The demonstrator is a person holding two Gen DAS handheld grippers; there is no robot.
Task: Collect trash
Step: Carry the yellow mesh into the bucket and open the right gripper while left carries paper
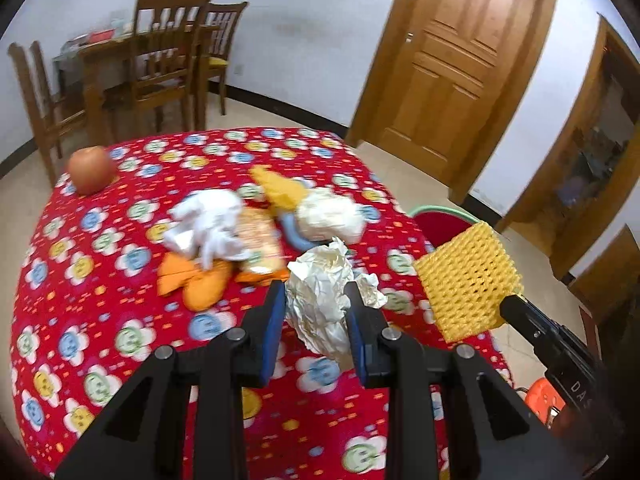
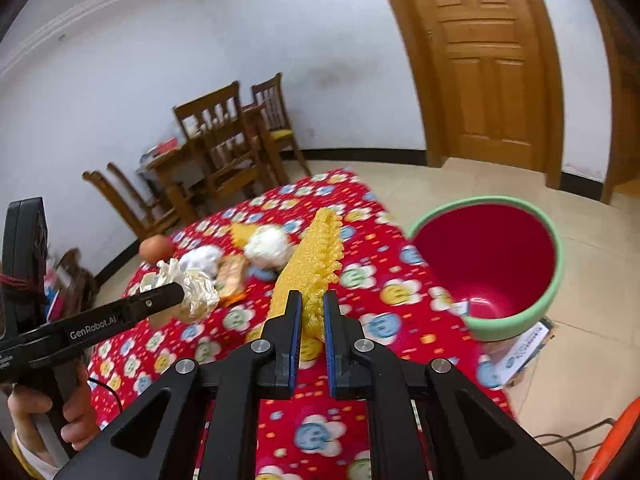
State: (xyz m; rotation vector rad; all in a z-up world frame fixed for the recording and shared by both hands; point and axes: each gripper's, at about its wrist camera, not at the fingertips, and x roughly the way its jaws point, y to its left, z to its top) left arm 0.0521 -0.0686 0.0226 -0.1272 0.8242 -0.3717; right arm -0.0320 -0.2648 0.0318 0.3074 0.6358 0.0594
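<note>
My left gripper [image 1: 316,292] is shut on a crumpled foil-paper ball [image 1: 320,300], held above the red flowered tablecloth [image 1: 100,320]; it also shows in the right wrist view [image 2: 196,292]. My right gripper [image 2: 311,304] is shut on a yellow foam fruit net [image 2: 312,264], seen as a square mesh in the left wrist view [image 1: 468,284]. On the table lie a white crumpled tissue [image 1: 208,228], an orange wrapper [image 1: 256,240], orange peel [image 1: 196,280], a white wad [image 1: 328,216] and a yellow scrap [image 1: 280,188].
A red bin with a green rim [image 2: 492,264] stands on the floor off the table's right edge. An apple [image 1: 90,168] sits at the table's far left. Wooden chairs and a table [image 1: 160,64] stand by the back wall; a wooden door [image 1: 452,60] is at right.
</note>
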